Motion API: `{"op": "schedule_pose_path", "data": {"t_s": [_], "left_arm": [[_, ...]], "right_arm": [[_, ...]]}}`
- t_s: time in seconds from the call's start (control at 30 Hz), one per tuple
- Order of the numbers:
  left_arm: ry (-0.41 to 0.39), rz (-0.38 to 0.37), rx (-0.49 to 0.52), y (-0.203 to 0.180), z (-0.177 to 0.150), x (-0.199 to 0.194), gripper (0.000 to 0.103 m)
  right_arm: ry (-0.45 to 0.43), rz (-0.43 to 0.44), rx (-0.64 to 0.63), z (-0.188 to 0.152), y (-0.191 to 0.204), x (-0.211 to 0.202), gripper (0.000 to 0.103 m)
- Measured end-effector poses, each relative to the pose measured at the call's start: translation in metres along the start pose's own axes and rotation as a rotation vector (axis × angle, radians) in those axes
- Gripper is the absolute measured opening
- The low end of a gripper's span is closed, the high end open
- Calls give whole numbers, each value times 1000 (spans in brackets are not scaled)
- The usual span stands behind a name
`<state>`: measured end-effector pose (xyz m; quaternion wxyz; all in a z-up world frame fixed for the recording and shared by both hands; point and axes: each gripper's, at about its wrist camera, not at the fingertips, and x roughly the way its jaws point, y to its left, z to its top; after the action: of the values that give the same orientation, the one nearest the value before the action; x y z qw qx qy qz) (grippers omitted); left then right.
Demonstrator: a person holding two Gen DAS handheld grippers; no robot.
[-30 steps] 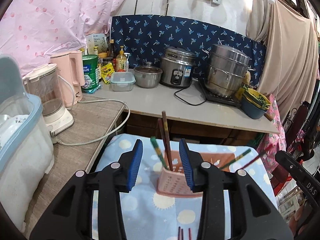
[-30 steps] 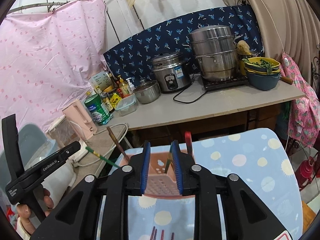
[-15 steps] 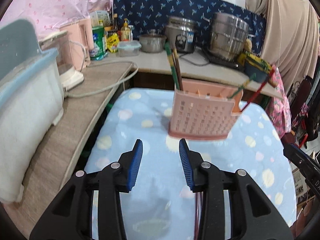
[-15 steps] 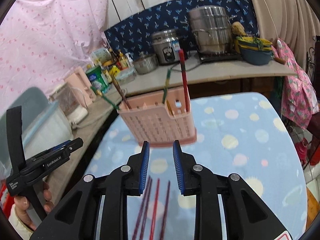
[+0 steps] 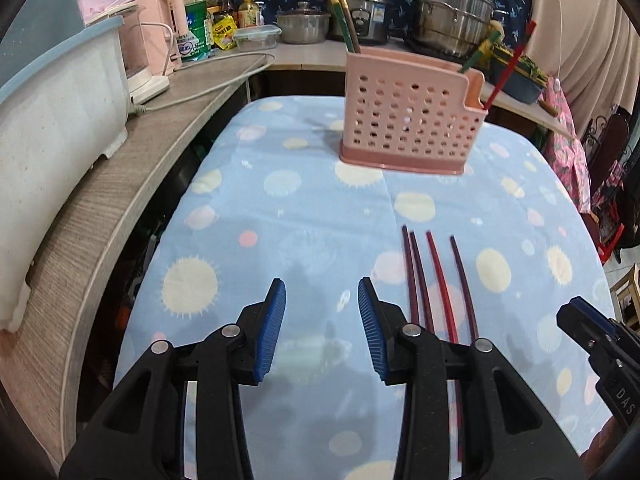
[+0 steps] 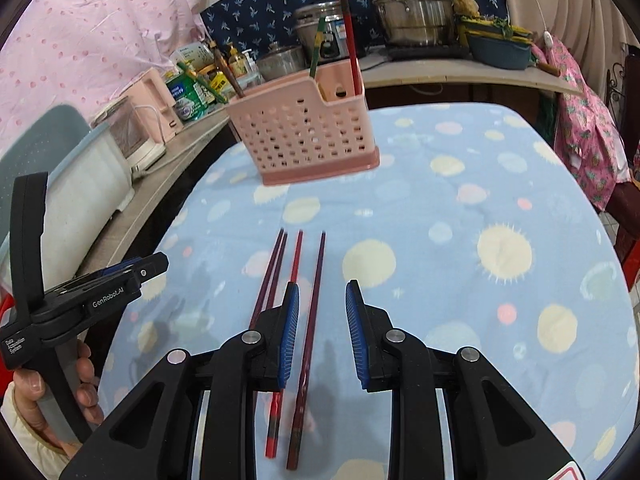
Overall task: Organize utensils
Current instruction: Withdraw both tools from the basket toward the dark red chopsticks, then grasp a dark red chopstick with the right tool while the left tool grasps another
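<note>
1. Right wrist view: our right gripper (image 6: 322,332) hangs with fingers apart and empty over four loose chopsticks (image 6: 296,308), one lying between its pads, seemingly lined up for a pick.
2. At 12 o'clock stands the pink holder (image 6: 304,136), already holding several sticks.
3. Our left gripper (image 5: 322,332) waits spread wide, holding nothing, chopsticks at its 2 o'clock.

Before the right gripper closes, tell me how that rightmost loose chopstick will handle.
The chopstick looks thin, straight and rigid, so probably stiff and light. Its glossy finish suggests it could slip between the right gripper pads. Lying flat on the soft cloth, it may pivot if gripped off-centre.
</note>
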<state>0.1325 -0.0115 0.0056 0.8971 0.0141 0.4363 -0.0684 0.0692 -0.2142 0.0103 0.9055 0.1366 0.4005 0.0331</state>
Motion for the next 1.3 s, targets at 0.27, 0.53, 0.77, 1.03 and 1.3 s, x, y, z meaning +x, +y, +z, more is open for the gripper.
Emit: {"op": "schedule_pose_path", "data": {"t_s": [0.27,0.53,0.77,1.03,1.3], "left_arm": [[48,-2,14,-4,-26,3,36],[77,-6,20,-9,-42,4,36],[108,-11,23,-11,-56,8,37],[129,-14,20,-9,-66,10,37],[130,-3,22,-9,-68,10,47]], "right_arm": [[52,1,-2,-29,6,6,24],[94,7,-7,-48,12,13,24],[131,4,-14,-63,16,22,24],[149,-16,-46,-75,20,29,22],[151,-34,-64,-78,19,31,13]]}}
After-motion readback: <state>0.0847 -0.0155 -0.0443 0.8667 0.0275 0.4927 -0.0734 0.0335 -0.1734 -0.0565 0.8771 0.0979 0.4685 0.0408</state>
